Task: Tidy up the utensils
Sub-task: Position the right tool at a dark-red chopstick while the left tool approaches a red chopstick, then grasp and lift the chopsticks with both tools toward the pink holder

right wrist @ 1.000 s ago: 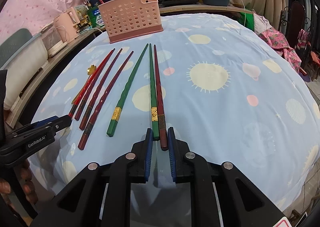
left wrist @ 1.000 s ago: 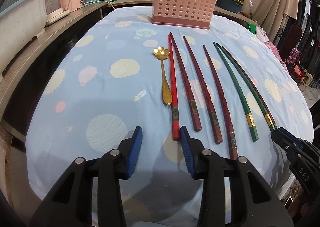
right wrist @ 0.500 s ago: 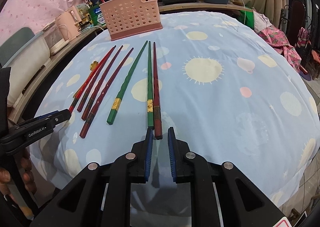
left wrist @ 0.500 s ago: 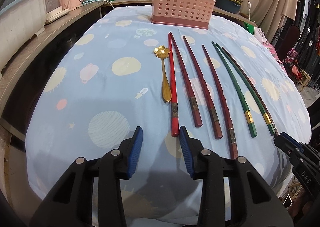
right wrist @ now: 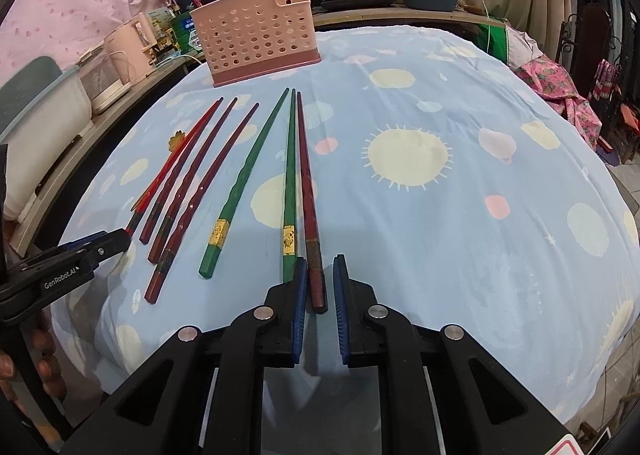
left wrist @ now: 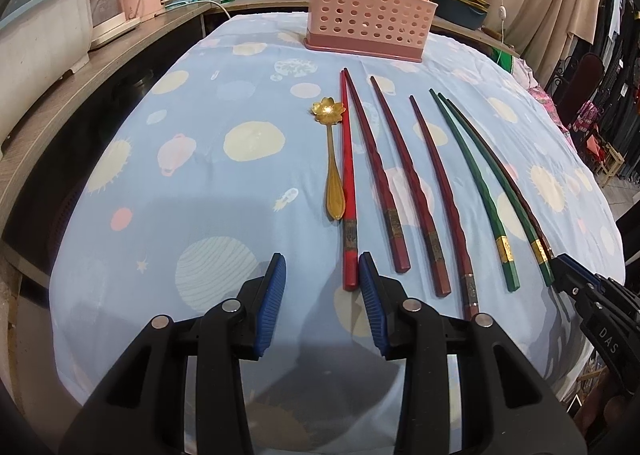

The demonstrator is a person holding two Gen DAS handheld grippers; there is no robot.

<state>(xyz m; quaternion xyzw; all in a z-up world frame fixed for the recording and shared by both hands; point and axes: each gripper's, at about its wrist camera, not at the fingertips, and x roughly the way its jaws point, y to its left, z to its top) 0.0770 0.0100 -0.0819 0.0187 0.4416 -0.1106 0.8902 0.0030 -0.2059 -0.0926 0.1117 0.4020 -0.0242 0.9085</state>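
left gripper (left wrist: 322, 287): jaws apart, angled downward | right gripper (right wrist: 320, 287): jaws narrowly apart, angled downward

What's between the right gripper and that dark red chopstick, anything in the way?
Nothing visible. The dark red chopstick already has its near end between the right gripper pads, with the green chopstick lying close alongside.

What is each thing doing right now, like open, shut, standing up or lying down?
Left hand-held gripper, open, empty.
Right hand-held gripper, barely open around the end of the dark red chopstick.
Pink basket, upright, inside hidden.
Gold spoon, lying flat.
Red chopstick, lying flat, untouched.
Green chopsticks, lying flat.
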